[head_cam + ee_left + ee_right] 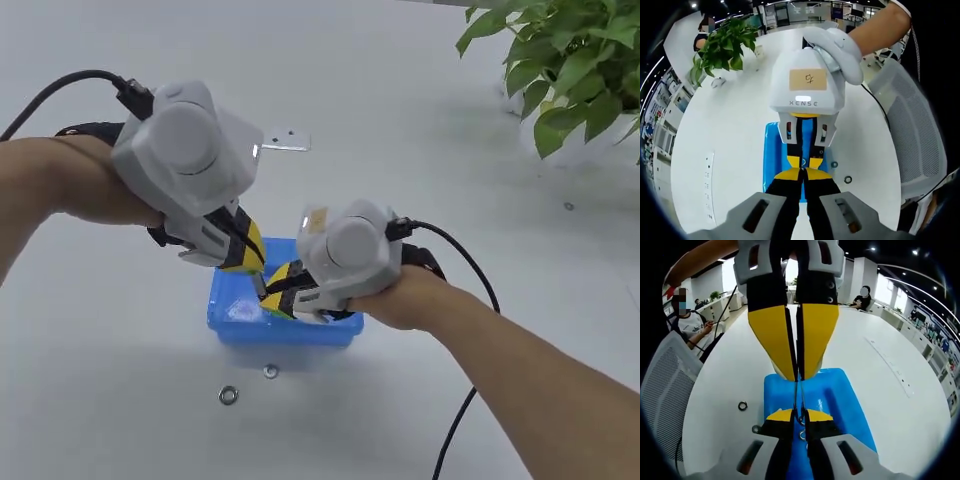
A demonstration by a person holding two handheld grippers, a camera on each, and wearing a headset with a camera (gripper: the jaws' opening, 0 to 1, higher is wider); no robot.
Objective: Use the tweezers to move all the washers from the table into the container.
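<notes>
**Q:** Layout and clearance?
**A:** The white tabletop (420,120) is open on all sides. The blue plastic container (240,330) sits under the left gripper (250,262) and right gripper (275,295), whose jaws are nearly closed on the thin metal tweezers (798,395).
**Q:** Risk?
**A:** Two metal ring washers (228,395) lie just beside the container's front wall. The crowded jaws may twist the tweezers and fumble the pick.
</notes>
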